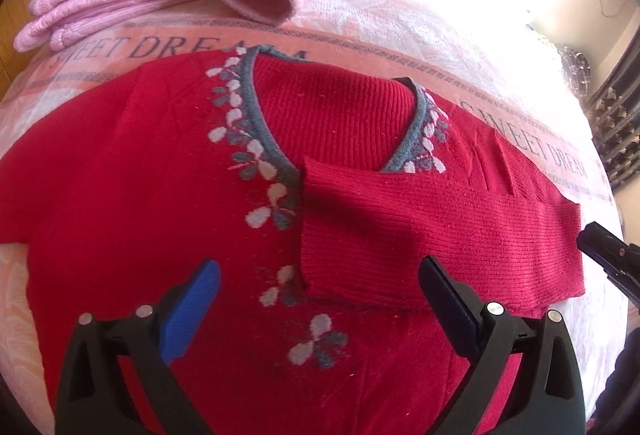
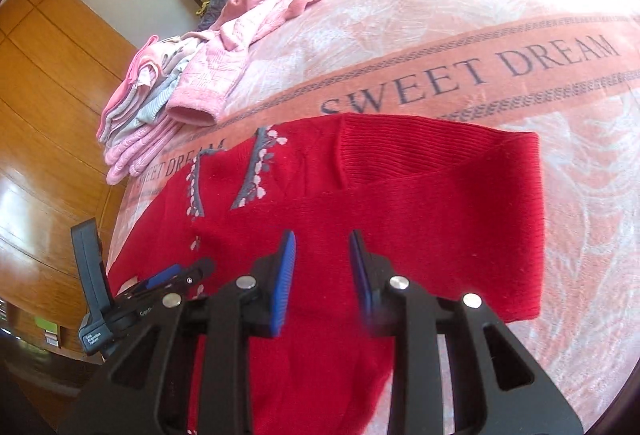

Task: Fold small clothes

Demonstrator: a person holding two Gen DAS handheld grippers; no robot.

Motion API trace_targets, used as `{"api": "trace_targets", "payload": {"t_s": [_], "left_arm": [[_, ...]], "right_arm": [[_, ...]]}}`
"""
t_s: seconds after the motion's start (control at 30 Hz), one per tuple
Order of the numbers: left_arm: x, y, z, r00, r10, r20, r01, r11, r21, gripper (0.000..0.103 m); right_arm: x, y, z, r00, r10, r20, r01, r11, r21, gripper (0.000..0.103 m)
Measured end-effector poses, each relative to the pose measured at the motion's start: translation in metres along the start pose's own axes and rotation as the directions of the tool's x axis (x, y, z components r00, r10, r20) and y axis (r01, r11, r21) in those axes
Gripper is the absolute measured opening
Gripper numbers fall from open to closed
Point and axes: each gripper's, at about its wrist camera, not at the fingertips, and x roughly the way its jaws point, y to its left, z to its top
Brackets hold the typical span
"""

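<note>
Red sweater point(image 1: 160, 195) flat on blanket point(image 2: 400, 35), one sleeve folded across, left tool point(image 1: 320, 299) spread wide above it, right tool point(image 2: 322, 267) parted, empty.

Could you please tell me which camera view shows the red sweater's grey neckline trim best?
The left wrist view: the grey neckline trim and its flower pattern fill the centre. The right wrist view shows that trim small, foreshortened and far off.

"SWEET DREAM" printed in dark capitals, repeating along the salmon band point(image 2: 520, 63) of the pink bed blanket point(image 2: 440, 7); partly covered by the red sweater point(image 2: 400, 203). Small white label on the left gripper point(image 2: 172, 277) body, too blurred to read.
</note>
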Motion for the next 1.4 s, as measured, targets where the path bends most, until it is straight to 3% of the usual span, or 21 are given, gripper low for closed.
{"api": "trace_targets", "payload": {"t_s": [0.13,0.3,0.4,0.47,0.57,0.77,0.87,1.0,1.03,1.13,1.2,1.23,1.3,1.4], "left_arm": [[0.005,-0.023,-0.003,0.999,0.022,0.028,-0.023,0.999,0.028,0.098],[0.010,-0.046,-0.007,0.994,0.088,0.064,-0.092,0.993,0.069,0.086],[0.003,-0.053,-0.008,0.981,0.156,0.117,-0.167,0.981,0.094,0.055],[-0.003,-0.054,-0.006,0.982,0.118,0.147,-0.135,0.985,0.109,0.005],[-0.018,-0.046,-0.003,0.980,0.067,0.187,-0.084,0.993,0.087,0.000],[-0.056,-0.011,0.013,0.955,0.051,0.293,-0.060,0.998,0.024,0.000],[-0.072,0.022,0.028,0.940,0.080,0.330,-0.075,0.997,-0.026,0.000],[-0.061,0.050,0.030,0.968,-0.020,0.250,0.026,0.999,-0.020,0.001],[-0.052,0.050,0.027,0.974,-0.047,0.221,0.051,0.999,-0.012,0.008],[-0.024,0.042,0.017,0.987,-0.106,0.117,0.106,0.994,0.007,0.046],[-0.011,0.033,0.012,0.991,-0.110,0.081,0.110,0.994,0.014,0.053],[-0.004,0.028,0.012,0.993,-0.104,0.062,0.103,0.995,0.016,0.062],[0.006,0.021,0.012,0.994,-0.102,0.050,0.101,0.995,0.010,0.066],[0.018,0.006,0.010,0.998,-0.060,0.026,0.060,0.998,0.020,0.080]], "right_arm": [[-0.011,-0.022,-0.005,1.000,-0.026,0.009,0.026,1.000,0.005,0.028],[-0.020,-0.041,-0.011,0.999,-0.038,0.017,0.037,0.999,0.031,0.028],[-0.024,-0.047,-0.013,0.998,-0.052,0.017,0.052,0.998,0.032,0.028],[-0.024,-0.050,-0.013,0.998,-0.059,0.020,0.058,0.997,0.045,0.028],[-0.024,-0.053,-0.011,0.997,-0.067,0.029,0.064,0.996,0.066,0.028],[-0.020,-0.048,-0.005,0.997,-0.066,0.040,0.063,0.995,0.074,0.028],[-0.017,-0.042,-0.001,0.997,-0.063,0.043,0.060,0.996,0.068,0.028],[-0.011,-0.036,0.003,0.997,-0.061,0.040,0.058,0.996,0.072,0.031],[-0.009,-0.035,0.003,0.997,-0.061,0.037,0.058,0.996,0.071,0.031],[-0.002,-0.030,0.001,0.998,-0.066,0.023,0.065,0.996,0.059,0.033],[0.002,-0.028,-0.001,0.997,-0.071,0.015,0.070,0.997,0.046,0.033],[0.003,-0.028,-0.002,0.997,-0.070,0.011,0.069,0.997,0.043,0.033],[0.004,-0.029,-0.004,0.998,-0.063,0.007,0.062,0.997,0.044,0.033],[0.001,-0.032,-0.007,0.998,-0.058,0.005,0.058,0.997,0.044,0.034]]}}
